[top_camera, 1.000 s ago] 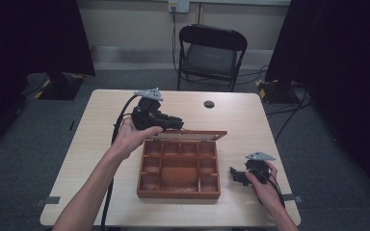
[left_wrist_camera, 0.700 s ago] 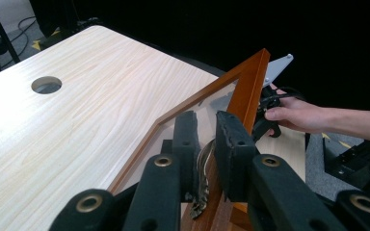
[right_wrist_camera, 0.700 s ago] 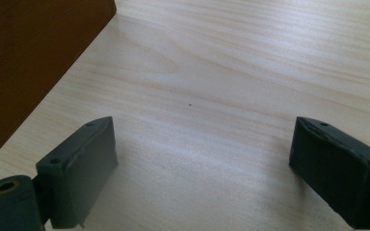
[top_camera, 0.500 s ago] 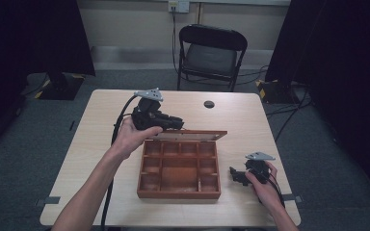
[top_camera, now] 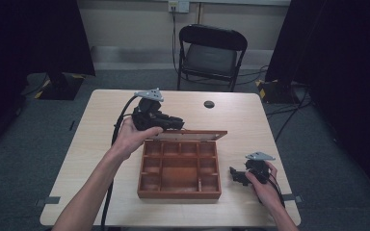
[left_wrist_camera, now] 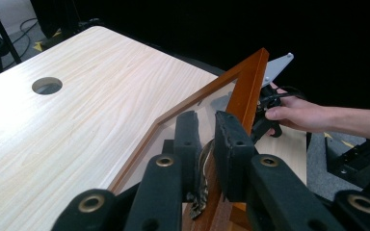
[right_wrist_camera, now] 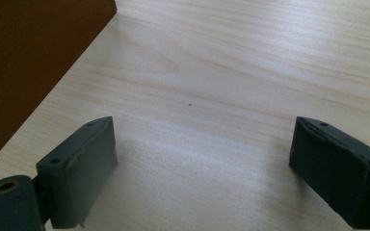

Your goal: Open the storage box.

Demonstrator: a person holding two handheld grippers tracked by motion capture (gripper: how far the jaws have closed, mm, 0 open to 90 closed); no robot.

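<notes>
A brown wooden box (top_camera: 179, 190) with several compartments sits mid-table, its glass-paned lid (top_camera: 192, 135) standing upright at the far side. My left gripper (top_camera: 176, 124) is shut on the lid's left end. In the left gripper view the black jaws (left_wrist_camera: 207, 127) pinch the lid's wooden frame (left_wrist_camera: 248, 79), with a small metal clasp between them. My right gripper (top_camera: 233, 174) rests on the table just right of the box, held by a hand. Its jaws (right_wrist_camera: 202, 144) stand wide open over bare wood, the box wall (right_wrist_camera: 29, 57) to their upper left.
A round cable hole (top_camera: 209, 104) lies in the light wooden table (top_camera: 250, 120) behind the box. A black folding chair (top_camera: 212, 53) stands beyond the far edge. Cables trail from both grippers toward the table's near side.
</notes>
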